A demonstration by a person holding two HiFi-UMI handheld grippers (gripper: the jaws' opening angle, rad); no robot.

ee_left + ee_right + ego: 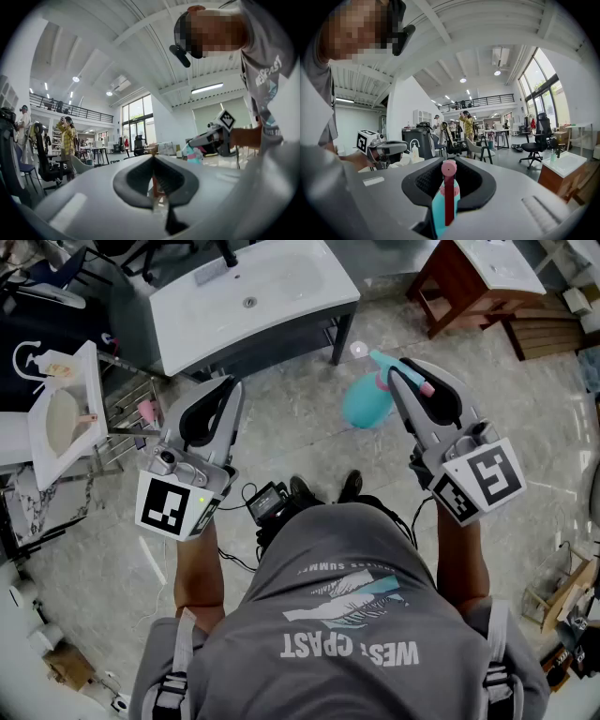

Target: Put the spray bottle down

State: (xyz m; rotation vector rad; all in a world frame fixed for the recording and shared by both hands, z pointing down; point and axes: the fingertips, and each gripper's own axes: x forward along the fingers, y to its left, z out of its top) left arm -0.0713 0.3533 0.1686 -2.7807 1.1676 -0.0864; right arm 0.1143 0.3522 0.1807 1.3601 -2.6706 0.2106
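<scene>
Right tool (449, 161) tight around spray bottle (438, 208)

two grippers (228, 385) (400, 371), one spray bottle (364, 404)

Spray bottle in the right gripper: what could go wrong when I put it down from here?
1. The spray bottle hangs over the tiled floor, not over the white basin counter; releasing now would likely drop it.
2. The right gripper grips it by its top, with the pink trigger between the jaws, so a tighter squeeze might spray or tilt it.
</scene>
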